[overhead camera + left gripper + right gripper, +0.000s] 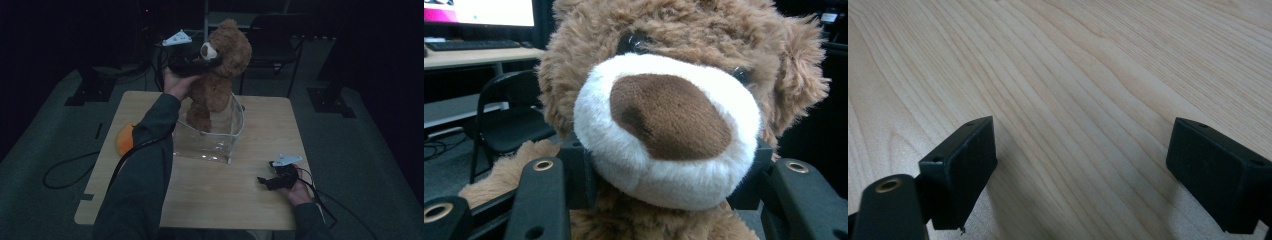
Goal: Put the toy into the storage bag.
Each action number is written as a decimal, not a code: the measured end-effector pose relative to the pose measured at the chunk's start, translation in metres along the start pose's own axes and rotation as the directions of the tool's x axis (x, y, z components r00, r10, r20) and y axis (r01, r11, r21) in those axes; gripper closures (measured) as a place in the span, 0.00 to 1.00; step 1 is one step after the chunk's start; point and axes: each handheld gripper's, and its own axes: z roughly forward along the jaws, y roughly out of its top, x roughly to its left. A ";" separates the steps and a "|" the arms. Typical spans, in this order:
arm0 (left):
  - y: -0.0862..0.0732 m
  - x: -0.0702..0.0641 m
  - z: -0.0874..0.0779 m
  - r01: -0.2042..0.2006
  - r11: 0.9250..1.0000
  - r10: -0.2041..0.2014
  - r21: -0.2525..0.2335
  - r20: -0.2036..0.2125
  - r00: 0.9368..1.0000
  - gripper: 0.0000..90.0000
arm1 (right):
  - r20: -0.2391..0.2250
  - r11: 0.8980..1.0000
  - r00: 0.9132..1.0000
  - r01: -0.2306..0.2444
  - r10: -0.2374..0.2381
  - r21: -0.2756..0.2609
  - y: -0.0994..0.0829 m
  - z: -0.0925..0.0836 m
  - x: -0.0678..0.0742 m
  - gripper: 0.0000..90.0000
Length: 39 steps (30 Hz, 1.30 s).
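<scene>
While the right claw point(267, 181) rests near the front right corner of the bench point(260, 130), its jaws stand wide apart with nothing but bare wood grain between them, so it lends no support to the work farther off. Beyond it, mid-bench, stands a clear plastic container point(235, 131), and an orange ball point(124, 139) lies at the left edge, partly hidden by the person's left sleeve point(145, 165). Farther back and raised, the left claw point(210, 61) is clamped on the teddy bear point(220, 75) at the neck, just under the white muzzle point(664, 130), with its pads point(579, 175) pressed into the fur on either side. The bear hangs upright, its legs reaching down into the container's open top.

The risk, as I judge it, lies in that soft grip: plush gives under pressure, and the bear's body could slide out of the claw or swing. If it is lowered off-centre, a leg may catch the container's rim and tip or push the light container across the bench, since nothing steadies it
</scene>
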 end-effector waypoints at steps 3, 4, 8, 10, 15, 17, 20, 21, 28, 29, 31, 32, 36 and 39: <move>-0.002 -0.002 0.003 -0.002 1.000 0.002 0.005 0.016 1.000 0.48 | 0.000 1.000 1.000 0.000 0.000 0.000 0.000 0.000 0.000 0.13; -0.002 -0.003 0.004 -0.002 1.000 0.002 0.007 0.024 1.000 0.48 | 0.000 1.000 1.000 0.001 -0.001 0.000 0.000 0.000 0.000 0.13; -0.004 -0.008 0.009 -0.011 1.000 0.011 0.012 0.047 0.999 0.48 | 0.000 1.000 1.000 0.001 -0.001 0.000 0.000 0.000 0.000 0.13; -0.005 -0.010 0.011 -0.014 1.000 0.014 0.014 0.055 0.998 0.48 | 0.000 1.000 1.000 0.000 0.000 0.000 0.000 0.000 0.000 0.13; -0.007 -0.013 0.016 -0.007 1.000 0.006 0.013 0.080 0.997 0.48 | 0.000 1.000 1.000 0.001 -0.001 0.000 0.000 0.000 0.000 0.13; -0.008 -0.014 0.018 -0.006 1.000 0.004 0.013 0.092 0.996 0.48 | 0.000 1.000 1.000 0.001 -0.001 0.000 0.000 0.000 0.000 0.13; -0.010 -0.016 0.021 -0.004 1.000 0.003 0.015 0.105 0.994 0.48 | 0.000 1.000 1.000 0.001 -0.001 0.000 0.000 0.000 0.000 0.13; -0.010 -0.017 0.022 -0.005 1.000 0.003 0.017 0.109 0.994 0.48 | 0.000 1.000 1.000 0.001 -0.001 0.000 0.000 0.000 0.000 0.13; -0.014 -0.022 0.030 -0.001 1.000 -0.003 0.027 0.144 0.990 0.48 | 0.000 1.000 1.000 0.001 -0.001 0.000 0.000 0.000 0.000 0.13; -0.015 -0.022 0.031 0.003 1.000 -0.007 0.027 0.152 0.988 0.48 | 0.000 1.000 1.000 0.001 -0.001 0.000 0.000 0.000 0.000 0.13; -0.017 -0.023 0.034 0.008 1.000 -0.013 0.030 0.167 0.986 0.48 | 0.000 1.000 1.000 0.001 -0.001 0.000 0.000 0.000 0.000 0.13; -0.018 -0.023 0.035 0.009 0.999 -0.014 0.033 0.171 0.985 0.48 | 0.000 1.000 1.000 0.001 -0.001 0.000 0.000 0.000 0.000 0.13; -0.023 -0.026 0.040 0.001 0.999 -0.011 0.052 0.187 0.982 0.48 | 0.000 1.000 1.000 0.001 -0.001 0.000 0.000 0.000 0.000 0.13; -0.027 -0.027 0.043 0.002 0.998 -0.014 0.062 0.196 0.980 0.48 | 0.000 1.000 1.000 0.001 -0.001 0.000 0.000 0.000 0.000 0.13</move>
